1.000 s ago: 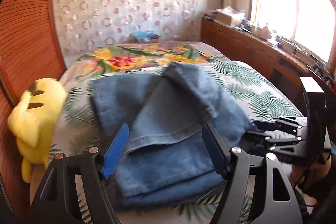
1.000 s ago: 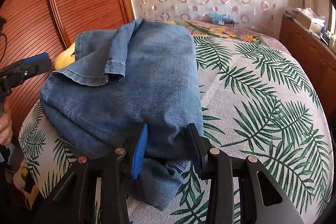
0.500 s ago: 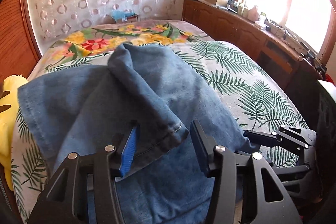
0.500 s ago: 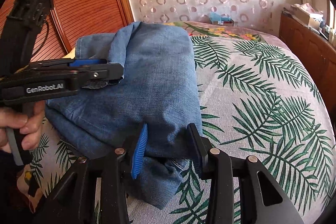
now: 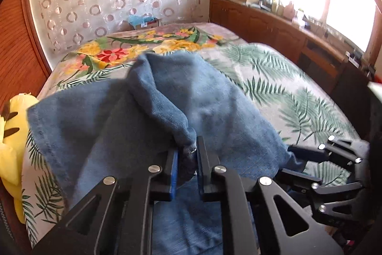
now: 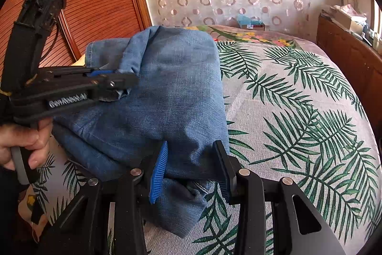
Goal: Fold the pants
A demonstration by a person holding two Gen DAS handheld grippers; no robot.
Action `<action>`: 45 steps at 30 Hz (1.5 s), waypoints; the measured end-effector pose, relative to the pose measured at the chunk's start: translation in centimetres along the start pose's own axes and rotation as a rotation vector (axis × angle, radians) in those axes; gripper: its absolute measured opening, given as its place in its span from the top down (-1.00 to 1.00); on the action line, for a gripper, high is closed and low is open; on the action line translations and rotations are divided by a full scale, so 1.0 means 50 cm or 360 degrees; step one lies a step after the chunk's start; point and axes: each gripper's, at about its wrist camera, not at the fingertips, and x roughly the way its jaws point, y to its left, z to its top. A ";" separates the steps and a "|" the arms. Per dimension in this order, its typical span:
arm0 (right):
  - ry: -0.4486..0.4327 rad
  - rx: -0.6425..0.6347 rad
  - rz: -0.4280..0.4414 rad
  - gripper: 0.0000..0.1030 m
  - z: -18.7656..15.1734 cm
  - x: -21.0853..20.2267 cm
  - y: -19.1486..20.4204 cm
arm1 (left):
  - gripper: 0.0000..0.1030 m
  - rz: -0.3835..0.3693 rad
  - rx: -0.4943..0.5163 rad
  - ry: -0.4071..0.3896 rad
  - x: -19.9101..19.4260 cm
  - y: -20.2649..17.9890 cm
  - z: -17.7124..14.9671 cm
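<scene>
Where sunlight enters, jeans [image 5: 148, 121] cover the leaf-print bedspread [image 6: 298, 111].

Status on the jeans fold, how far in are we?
Done: the blue denim pants already lie doubled in layers on the leaf-print bedspread. In hand: the left gripper, its jaws having just closed, pinches the hem of the loose leg flap; the right gripper clamps the stack's near edge. Left: lay that flap flat, likely one more fold, then release.
</scene>
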 end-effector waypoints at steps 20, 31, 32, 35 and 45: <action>0.0001 -0.0012 -0.0007 0.22 -0.001 -0.001 0.001 | 0.50 0.0419 -0.0079 0.0065 -0.056 0.249 0.053; 0.0000 -0.0012 -0.0008 0.22 -0.002 -0.001 0.002 | 0.00 0.0367 -0.0109 -0.0028 -0.096 0.221 0.015; -0.0003 -0.0014 -0.0011 0.22 -0.003 -0.002 0.003 | 0.00 0.0345 -0.0109 -0.0050 -0.099 0.204 0.006; -0.0008 -0.0018 -0.0017 0.22 -0.004 -0.004 0.004 | 0.00 0.0278 -0.0110 -0.0095 -0.105 0.165 -0.015; -0.0020 -0.0047 -0.0035 0.22 -0.004 -0.020 0.005 | 0.00 0.0140 -0.0092 -0.0067 -0.076 0.057 -0.082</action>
